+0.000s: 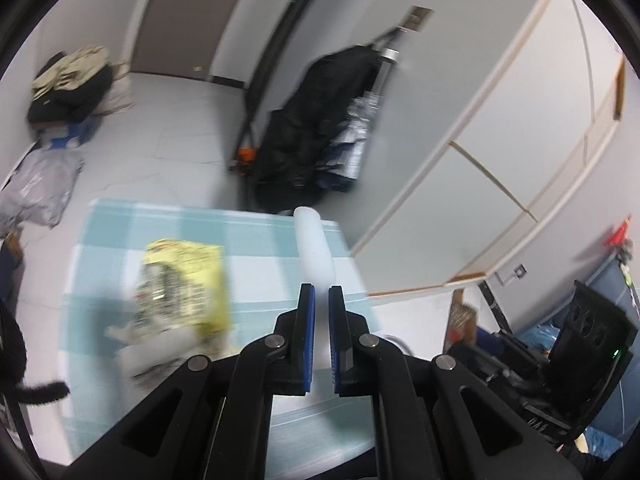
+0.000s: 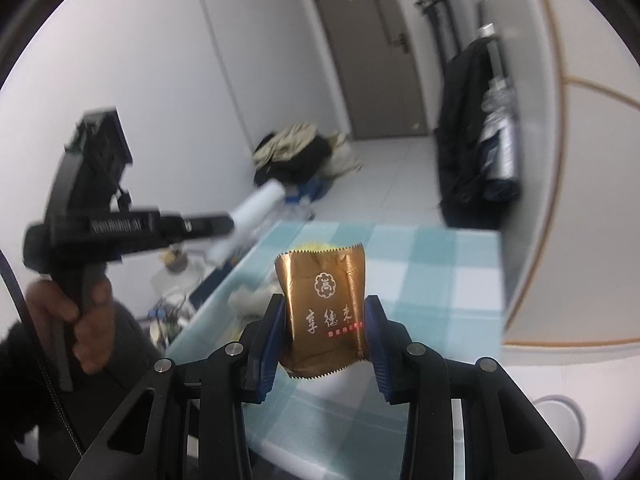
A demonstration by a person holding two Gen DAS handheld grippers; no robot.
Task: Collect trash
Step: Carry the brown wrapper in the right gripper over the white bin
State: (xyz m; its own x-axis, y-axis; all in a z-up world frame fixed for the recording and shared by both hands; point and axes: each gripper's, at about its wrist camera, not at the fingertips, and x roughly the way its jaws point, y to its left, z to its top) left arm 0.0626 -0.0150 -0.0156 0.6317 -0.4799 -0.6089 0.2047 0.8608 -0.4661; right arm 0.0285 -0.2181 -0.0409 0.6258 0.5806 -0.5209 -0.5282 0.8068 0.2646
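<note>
My left gripper point(image 1: 321, 292) is shut on a flattened white paper cup point(image 1: 313, 246) and holds it above the checked table point(image 1: 256, 224). The left gripper also shows in the right wrist view point(image 2: 230, 222), with the white cup point(image 2: 256, 204) sticking out of it. My right gripper point(image 2: 324, 308) is shut on a bronze snack wrapper point(image 2: 326, 300) with white characters, held upright above the table point(image 2: 436, 280). A yellow printed packet point(image 1: 184, 276) and crumpled white tissue point(image 1: 160, 344) lie on the table, blurred.
A clothes pile point(image 1: 72, 80) sits on the floor by the door. A black garment hangs on a stand point(image 1: 320, 120) beyond the table. A plastic bag point(image 1: 40, 188) lies on the floor at left. White cabinets point(image 1: 500, 140) stand at right.
</note>
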